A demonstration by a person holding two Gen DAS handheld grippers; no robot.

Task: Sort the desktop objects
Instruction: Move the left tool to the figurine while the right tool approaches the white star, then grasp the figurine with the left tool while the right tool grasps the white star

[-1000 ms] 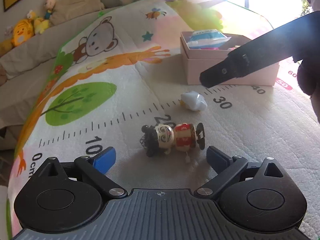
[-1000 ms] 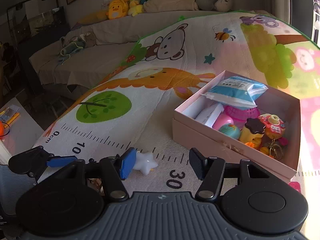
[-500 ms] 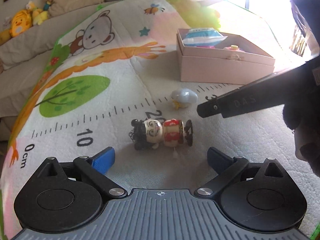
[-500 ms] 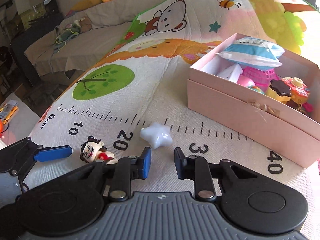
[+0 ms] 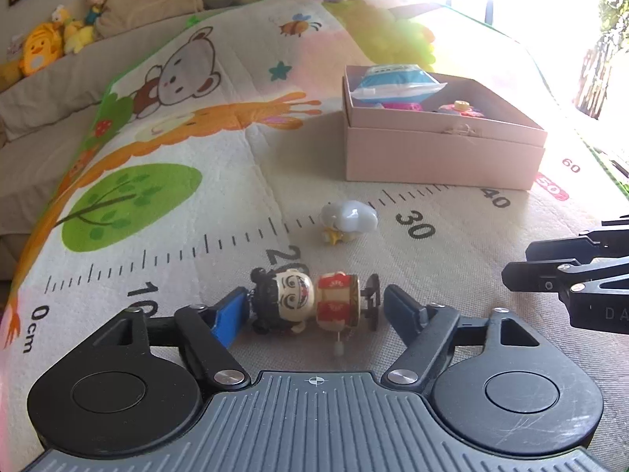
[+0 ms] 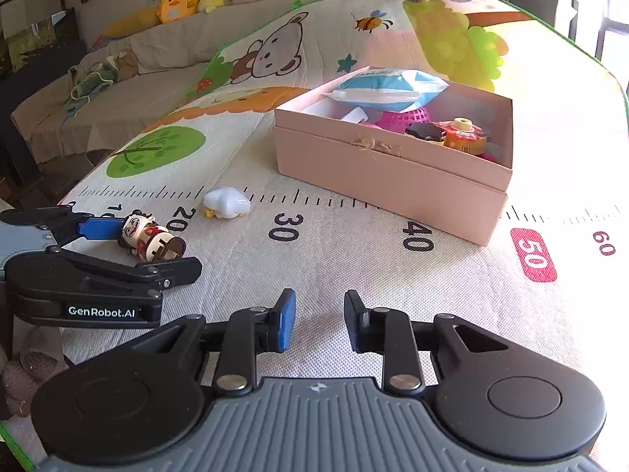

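A small doll figure (image 5: 314,302) with a black-haired head and red body lies on its side on the play mat, between the fingers of my left gripper (image 5: 316,310). The jaws are open around it, close to both ends. It also shows in the right wrist view (image 6: 151,236). A pale blue star-shaped toy (image 5: 348,216) lies just beyond, also seen from the right (image 6: 227,202). My right gripper (image 6: 319,320) is partly open and empty, low over the mat. The pink box (image 6: 393,173) holds several toys.
The mat (image 6: 354,259) has a printed ruler and cartoon animals. The box stands at the 30 to 45 marks (image 5: 444,153). A sofa with plush toys (image 6: 177,0) runs behind. The right gripper's arm (image 5: 570,279) shows at the right edge of the left view.
My left gripper has moved forward so its fingers now flank the doll and have narrowed. My right gripper has drawn back and away from the star toy, toward the mat's front.
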